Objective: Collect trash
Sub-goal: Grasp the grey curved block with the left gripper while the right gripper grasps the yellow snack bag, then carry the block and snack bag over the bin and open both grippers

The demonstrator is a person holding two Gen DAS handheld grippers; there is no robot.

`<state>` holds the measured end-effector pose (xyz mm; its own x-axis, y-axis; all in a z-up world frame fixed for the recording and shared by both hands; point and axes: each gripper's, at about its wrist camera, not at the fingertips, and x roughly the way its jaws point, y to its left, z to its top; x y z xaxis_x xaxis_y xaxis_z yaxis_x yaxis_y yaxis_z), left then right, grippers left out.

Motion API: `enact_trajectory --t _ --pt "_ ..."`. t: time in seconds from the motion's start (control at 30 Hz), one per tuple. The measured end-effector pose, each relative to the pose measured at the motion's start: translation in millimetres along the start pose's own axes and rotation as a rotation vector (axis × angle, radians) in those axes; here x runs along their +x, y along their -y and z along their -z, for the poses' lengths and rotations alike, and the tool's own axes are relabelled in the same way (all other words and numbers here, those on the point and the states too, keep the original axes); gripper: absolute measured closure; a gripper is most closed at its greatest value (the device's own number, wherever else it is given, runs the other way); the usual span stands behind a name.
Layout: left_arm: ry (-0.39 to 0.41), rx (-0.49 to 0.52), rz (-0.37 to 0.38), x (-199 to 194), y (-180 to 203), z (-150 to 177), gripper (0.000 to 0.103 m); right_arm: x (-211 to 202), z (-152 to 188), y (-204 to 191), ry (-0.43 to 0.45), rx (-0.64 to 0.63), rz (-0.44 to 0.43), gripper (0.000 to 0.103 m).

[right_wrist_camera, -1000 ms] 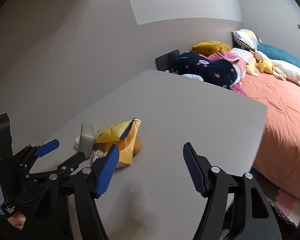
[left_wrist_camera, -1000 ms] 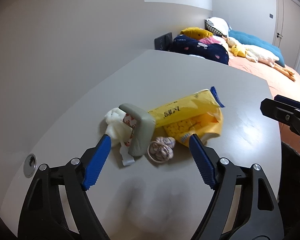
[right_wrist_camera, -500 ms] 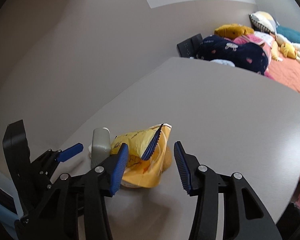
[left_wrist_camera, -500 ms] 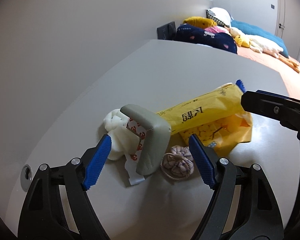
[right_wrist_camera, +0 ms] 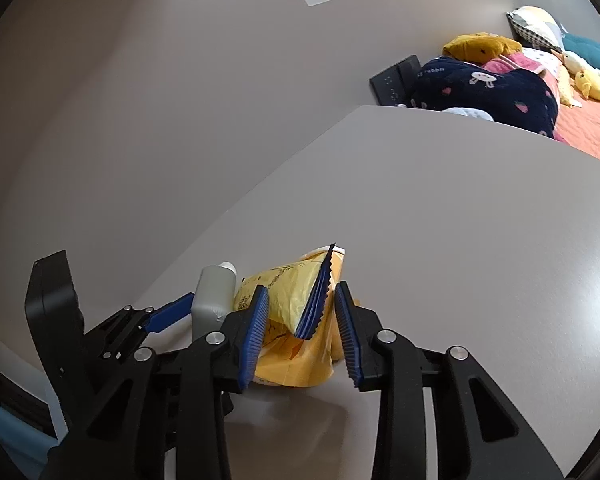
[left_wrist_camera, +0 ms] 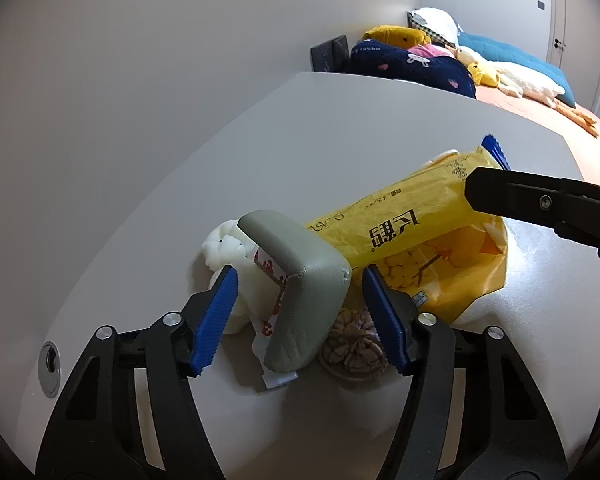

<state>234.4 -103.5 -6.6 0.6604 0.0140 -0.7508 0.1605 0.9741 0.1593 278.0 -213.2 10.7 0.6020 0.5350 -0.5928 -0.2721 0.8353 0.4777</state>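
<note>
My left gripper (left_wrist_camera: pixel 296 320) is closing around the grey foam corner piece (left_wrist_camera: pixel 300 292), which sits between its two blue pads; I see a gap on each side, so the pads are not pressing it. Just beside that piece, near the table's (left_wrist_camera: pixel 380 120) near edge, lie one brownish crumpled ball (left_wrist_camera: pixel 354 348) and one white wad of tissue (left_wrist_camera: pixel 224 248), which touches the grey piece on its left. My right gripper (right_wrist_camera: pixel 300 332) is closing on the one yellow snack bag (right_wrist_camera: pixel 284 292), with the bag's blue serrated end (right_wrist_camera: pixel 314 300) standing between its pads; its left pad lies against the bag, the right pad is apart from it. The four pieces of trash sit in one heap. At the table's far corner one black panel (left_wrist_camera: pixel 329 54) stands by the wall, and beyond lies a bed (left_wrist_camera: pixel 540 112) with pillows and plush toys.
</note>
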Motion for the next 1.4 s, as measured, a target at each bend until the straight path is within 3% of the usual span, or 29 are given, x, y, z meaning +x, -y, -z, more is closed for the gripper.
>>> enact_trajectory --t 0.07,0.17,0.6,1.4 --pt "-0.010 -0.002 0.019 3 -1 0 0.060 2 0 -2 -0.005 -0.006 -0.010 0.083" --pt "-0.008 -0.005 0.030 2 -3 0 0.070 0 0 -4 0.014 -0.003 -0.039 0.092" --pt "0.108 -0.023 0.041 -61 -8 -5 0.071 -62 -7 -9 0.133 -0.010 -0.027 0.092" --pt "0.176 0.034 0.161 -137 65 6 0.071 -189 43 -1 0.248 0.006 0.124 0.092"
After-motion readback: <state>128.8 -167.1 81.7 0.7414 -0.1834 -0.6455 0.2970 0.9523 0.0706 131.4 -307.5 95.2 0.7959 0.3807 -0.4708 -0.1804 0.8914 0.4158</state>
